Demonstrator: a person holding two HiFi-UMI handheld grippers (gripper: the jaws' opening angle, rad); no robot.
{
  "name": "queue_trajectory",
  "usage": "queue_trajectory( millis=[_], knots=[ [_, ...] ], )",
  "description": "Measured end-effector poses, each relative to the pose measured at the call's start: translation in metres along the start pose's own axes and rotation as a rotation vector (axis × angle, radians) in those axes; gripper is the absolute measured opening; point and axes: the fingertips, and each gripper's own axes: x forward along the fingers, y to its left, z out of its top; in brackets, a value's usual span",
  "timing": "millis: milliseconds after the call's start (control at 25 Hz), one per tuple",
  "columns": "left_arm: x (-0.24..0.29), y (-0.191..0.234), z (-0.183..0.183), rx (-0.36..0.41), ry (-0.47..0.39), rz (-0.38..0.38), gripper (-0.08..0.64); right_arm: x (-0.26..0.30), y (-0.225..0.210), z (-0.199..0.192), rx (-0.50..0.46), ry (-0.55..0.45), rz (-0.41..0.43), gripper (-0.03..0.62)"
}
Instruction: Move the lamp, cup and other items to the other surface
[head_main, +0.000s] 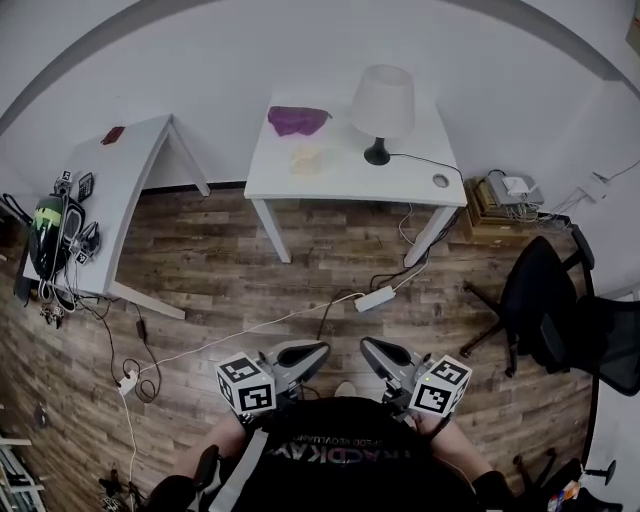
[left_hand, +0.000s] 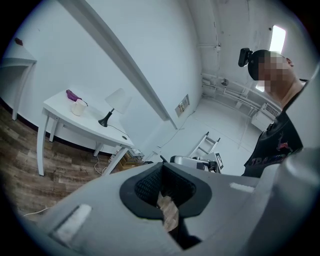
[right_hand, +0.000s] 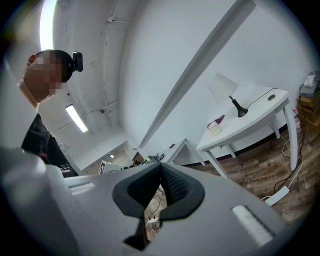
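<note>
A white-shaded lamp (head_main: 381, 105) with a black base stands on the white table (head_main: 350, 185) across the room. On the same top lie a purple cloth (head_main: 297, 120) and a pale cup (head_main: 307, 160). Both gripper views show them too: the lamp (left_hand: 116, 102) (right_hand: 223, 87) and the cup (left_hand: 77, 107) (right_hand: 215, 129). A second white table (head_main: 130, 165) stands at the left. My left gripper (head_main: 318, 352) and right gripper (head_main: 368, 347) are held close to my body over the wooden floor, far from both tables. Both are shut with nothing between the pads.
The left table's near end holds a dark helmet-like thing and cables (head_main: 55, 235). A white power strip (head_main: 375, 298) and cords lie on the floor in front of me. A black office chair (head_main: 560, 310) stands at the right, with stacked boxes (head_main: 510, 195) beside the lamp table.
</note>
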Motion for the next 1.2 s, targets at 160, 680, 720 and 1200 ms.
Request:
queue_trajectory(
  millis=[160,680,720,1200],
  knots=[
    [0.019,-0.007,-0.004,-0.001,0.000,0.019,0.003,-0.017,-0.012,0.008,0.006,0.002,0.013,0.006],
    [0.078,0.011,0.011,0.017,0.057,0.016,0.003,-0.070,-0.056,0.039,0.052,-0.114,-0.075,0.012],
    [0.083,0.015,0.015,0.023,0.056,0.018,0.003,-0.076,-0.061,0.042,0.056,-0.130,-0.090,0.012],
    [0.103,0.141,0.097,0.074,-0.005,0.193,0.005,-0.089,-0.104,0.079,0.082,-0.273,-0.263,0.014]
  ],
)
